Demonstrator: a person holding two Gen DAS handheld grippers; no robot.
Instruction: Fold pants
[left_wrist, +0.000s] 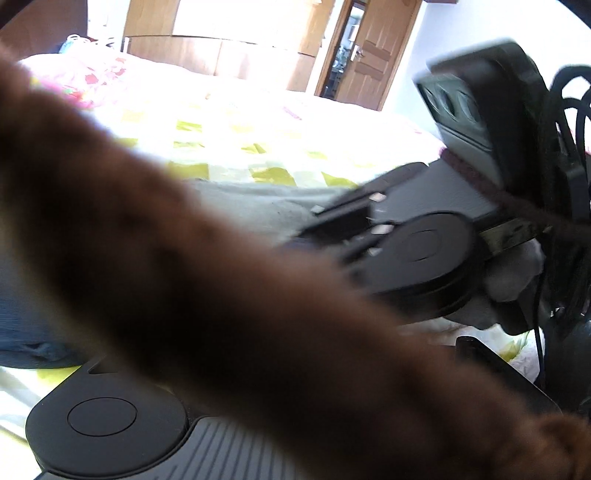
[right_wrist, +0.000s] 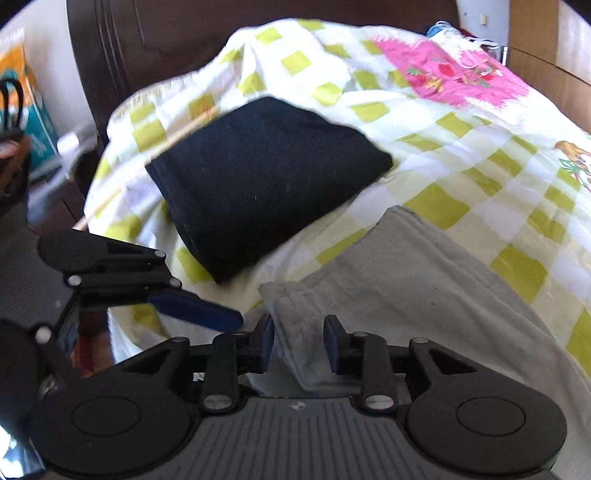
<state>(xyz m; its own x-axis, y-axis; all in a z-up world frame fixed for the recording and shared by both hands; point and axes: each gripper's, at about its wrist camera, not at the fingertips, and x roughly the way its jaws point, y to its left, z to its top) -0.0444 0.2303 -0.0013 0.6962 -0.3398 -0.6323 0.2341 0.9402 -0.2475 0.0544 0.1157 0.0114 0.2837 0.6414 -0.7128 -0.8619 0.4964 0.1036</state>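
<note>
Grey pants (right_wrist: 406, 280) lie on the checked bedspread (right_wrist: 480, 155), their folded edge between my right gripper's fingers. My right gripper (right_wrist: 299, 341) is open, its blue pads on either side of the pants' edge. The left gripper shows at the left of the right wrist view; one blue fingertip (right_wrist: 199, 308) is visible and its opening is unclear. In the left wrist view a blurred brown sleeve (left_wrist: 184, 277) hides my left fingers. The pants (left_wrist: 266, 206) and the right gripper's body (left_wrist: 417, 254) show behind it.
A folded black garment (right_wrist: 266, 177) lies on the bed beyond the pants. A dark wooden headboard (right_wrist: 166, 44) stands behind it. A pink printed cloth (right_wrist: 454, 70) lies at the far right. A wooden door (left_wrist: 365, 55) and black cables (left_wrist: 569, 147) show in the left wrist view.
</note>
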